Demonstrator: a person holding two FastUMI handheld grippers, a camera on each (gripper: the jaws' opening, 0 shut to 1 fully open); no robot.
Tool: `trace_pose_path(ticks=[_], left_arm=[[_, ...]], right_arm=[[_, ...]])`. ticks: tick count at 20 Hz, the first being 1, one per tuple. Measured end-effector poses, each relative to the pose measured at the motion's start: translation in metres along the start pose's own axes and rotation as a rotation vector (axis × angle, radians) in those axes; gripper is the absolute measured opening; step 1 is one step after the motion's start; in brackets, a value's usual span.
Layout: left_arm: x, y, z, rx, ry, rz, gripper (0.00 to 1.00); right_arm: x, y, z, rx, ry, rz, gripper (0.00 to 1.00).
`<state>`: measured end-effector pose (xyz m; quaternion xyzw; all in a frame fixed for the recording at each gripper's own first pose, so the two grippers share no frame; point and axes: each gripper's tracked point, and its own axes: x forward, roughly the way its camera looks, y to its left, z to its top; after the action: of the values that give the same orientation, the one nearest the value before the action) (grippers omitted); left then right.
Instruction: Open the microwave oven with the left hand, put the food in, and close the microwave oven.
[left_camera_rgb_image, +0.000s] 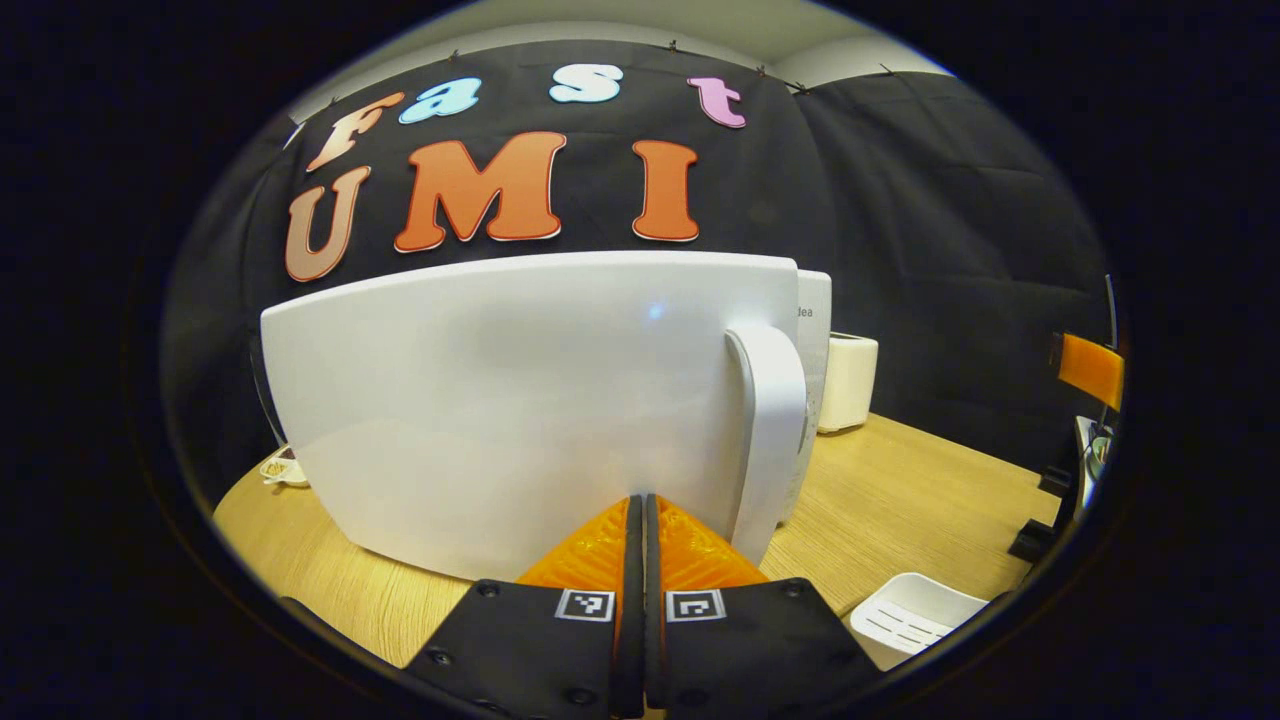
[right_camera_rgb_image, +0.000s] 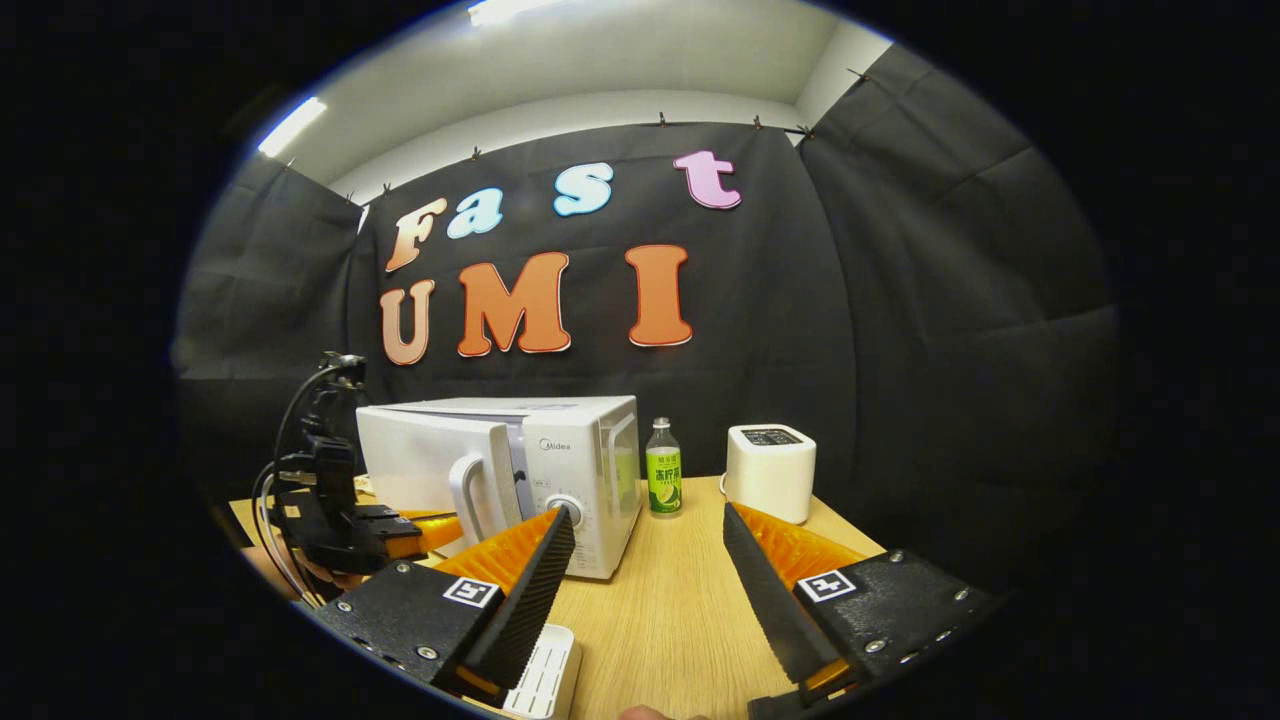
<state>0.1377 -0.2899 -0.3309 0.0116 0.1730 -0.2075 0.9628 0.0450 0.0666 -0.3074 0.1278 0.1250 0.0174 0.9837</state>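
Right now the microwave oven (left_camera_rgb_image: 520, 400) stands on the wooden table (left_camera_rgb_image: 930, 500), and in the left gripper view its white door (left_camera_rgb_image: 500, 420) spreads from nine o'clock to past centre, swung partly ajar. At far nine o'clock, beyond the door's edge, a small dish (left_camera_rgb_image: 283, 468) sits on the table; whether it holds the food I cannot tell. The left gripper (left_camera_rgb_image: 640, 520) comes up from six o'clock with its fingers clenched together on nothing, tips close to the lower door, just left of the vertical handle (left_camera_rgb_image: 770, 440) at three o'clock. Further toward three o'clock stands a white toaster (left_camera_rgb_image: 848, 380), and at five o'clock lies a white slotted tray (left_camera_rgb_image: 915, 615).

In the right gripper view the left gripper (right_camera_rgb_image: 420, 535) shows at nine o'clock by the door, the microwave oven (right_camera_rgb_image: 590, 470) sits left of centre, a green-labelled drink bottle (right_camera_rgb_image: 663, 480) at centre, the toaster (right_camera_rgb_image: 770, 470) just right of it. The right gripper (right_camera_rgb_image: 650, 540) at six o'clock has its fingers spread wide, released and carrying nothing.

By my judgement the door is stiff, smooth plastic on a hinge, likely slippery on its flat face, so the raised handle is the place to hook or pinch. The oven body looks heavy enough to stay put, though a hard tug might drag it.
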Motion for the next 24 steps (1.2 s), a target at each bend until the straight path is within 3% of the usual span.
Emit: trace_pose_path(ticks=[13, 14, 15, 18, 21, 24], left_arm=[[0.034, -0.004, 0.002, 0.021, 0.007, 0.082, 0.06], [0.033, -0.004, -0.004, 0.026, 0.028, 0.081, 0.00], [0.033, -0.001, -0.006, 0.033, 0.037, 0.095, 0.06], [0.004, 0.015, 0.015, 0.002, 0.028, 0.118, 0.07], [-0.048, 0.042, 0.060, 0.026, -0.030, 0.162, 0.14], [-0.110, 0.068, 0.106, 0.042, -0.100, 0.205, 0.33]], right_arm=[[0.008, -0.005, 0.008, 0.023, -0.019, -0.015, 0.93], [0.007, -0.005, 0.010, 0.018, -0.020, -0.019, 0.93], [0.006, -0.004, 0.013, 0.014, -0.022, -0.017, 0.93], [0.005, 0.003, 0.031, 0.006, -0.036, -0.016, 0.93], [-0.001, 0.013, 0.055, -0.022, -0.063, -0.012, 0.93], [-0.006, 0.021, 0.078, -0.051, -0.075, -0.025, 0.93]])
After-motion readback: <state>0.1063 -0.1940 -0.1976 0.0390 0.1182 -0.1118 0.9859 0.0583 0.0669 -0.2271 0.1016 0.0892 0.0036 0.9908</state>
